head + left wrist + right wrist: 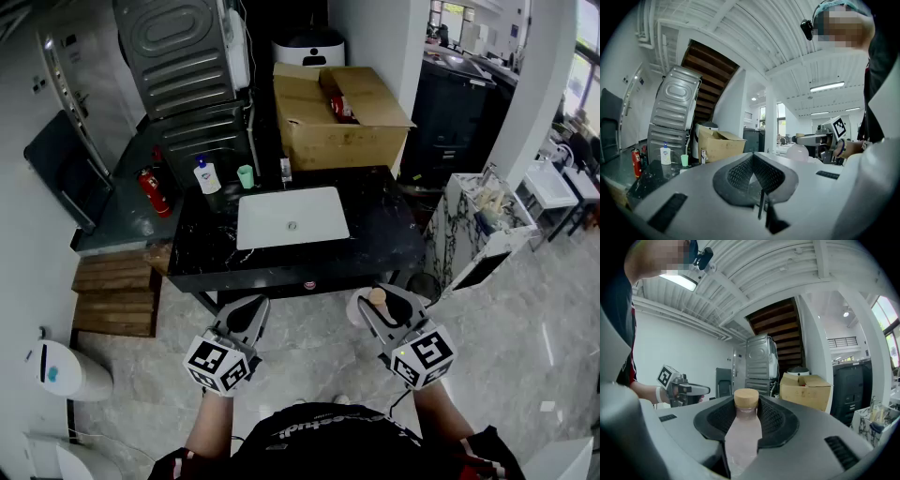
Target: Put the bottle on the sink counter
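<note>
My right gripper (746,405) is shut on a pale pink bottle (744,432) with a cork-coloured cap (746,398); the bottle stands upright between the jaws. In the head view that gripper (380,305) hangs just in front of the black sink counter (380,234), near its right front corner, with the bottle's cap (377,297) showing. The counter holds a white basin (291,217). My left gripper (248,316) is level with it on the left, its jaws closed to a point with nothing between them (751,157).
On the counter's back edge stand a soap dispenser (206,176), a green cup (246,176) and a small bottle (285,170). Behind is a cardboard box (337,112). A fire extinguisher (153,190), wooden pallets (117,291), a white bin (61,368) and a marble stand (473,220) surround it.
</note>
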